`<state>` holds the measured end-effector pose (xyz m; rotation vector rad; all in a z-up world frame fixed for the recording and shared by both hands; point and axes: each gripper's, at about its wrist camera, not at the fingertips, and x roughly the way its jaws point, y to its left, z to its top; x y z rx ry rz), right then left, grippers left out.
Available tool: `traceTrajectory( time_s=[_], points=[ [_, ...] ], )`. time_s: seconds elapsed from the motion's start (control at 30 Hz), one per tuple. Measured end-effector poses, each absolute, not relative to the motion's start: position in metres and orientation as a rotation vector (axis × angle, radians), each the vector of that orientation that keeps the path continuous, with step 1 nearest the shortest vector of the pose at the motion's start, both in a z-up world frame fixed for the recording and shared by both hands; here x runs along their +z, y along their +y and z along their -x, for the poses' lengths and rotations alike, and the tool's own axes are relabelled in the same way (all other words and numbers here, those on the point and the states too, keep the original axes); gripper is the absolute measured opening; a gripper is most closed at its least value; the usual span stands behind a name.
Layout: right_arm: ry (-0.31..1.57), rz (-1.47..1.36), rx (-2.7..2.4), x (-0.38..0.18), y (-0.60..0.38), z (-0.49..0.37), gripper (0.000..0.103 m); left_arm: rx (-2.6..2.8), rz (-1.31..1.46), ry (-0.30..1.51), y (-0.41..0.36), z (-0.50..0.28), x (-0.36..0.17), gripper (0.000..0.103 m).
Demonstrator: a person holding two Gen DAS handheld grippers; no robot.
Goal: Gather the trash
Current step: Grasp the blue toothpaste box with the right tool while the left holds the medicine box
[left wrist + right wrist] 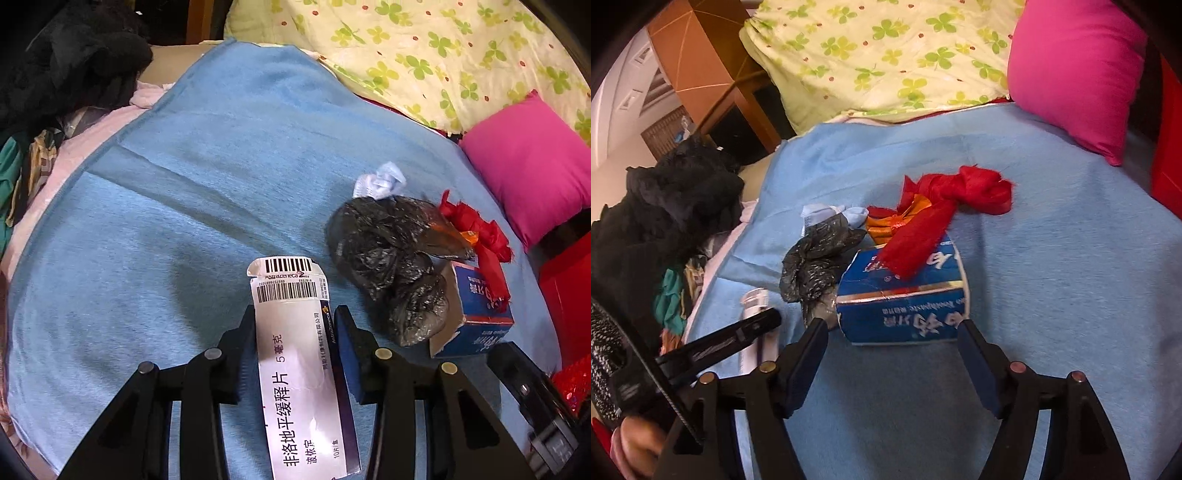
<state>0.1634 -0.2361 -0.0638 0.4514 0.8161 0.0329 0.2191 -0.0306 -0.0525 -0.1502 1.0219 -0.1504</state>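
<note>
My left gripper (295,314) is shut on a white medicine box (295,350) with barcodes, held lengthwise between the pads above the blue blanket (203,184). In the right wrist view that box (755,306) shows at the left. To its right lies a trash pile: a crumpled black plastic bag (391,258), a pale blue wad (382,181), a red cloth strip (476,229) and a blue toothpaste box (476,317). My right gripper (892,326) is open, its tips on either side of the near end of the toothpaste box (905,302) without pressing it. The red strip (945,206) drapes over that box.
A pink pillow (528,166) and a clover-print quilt (443,48) lie at the far side. Dark clothes (74,66) are heaped at the left edge. A red box (565,288) stands at the right. A person's hand (635,443) holds the left gripper.
</note>
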Motion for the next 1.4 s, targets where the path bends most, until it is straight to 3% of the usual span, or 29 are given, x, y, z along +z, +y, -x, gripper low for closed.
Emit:
traceTrajectory(
  time_s=[0.4,0.67,1.4],
  points=[
    [0.872,-0.336,-0.067,-0.085,-0.207,-0.192,0.078,-0.129,0.161,1.011,-0.024,-0.22,-0.047,0.043],
    [0.806,-0.509,-0.079,-0.083,-0.252,-0.182,0.078,-0.125,0.16,1.007,-0.025,-0.22,-0.047,0.043],
    [0.816,-0.49,-0.153,-0.049,-0.346,-0.116,0.078,-0.179,0.151,0.973,-0.039,-0.212,-0.032,0.042]
  ],
)
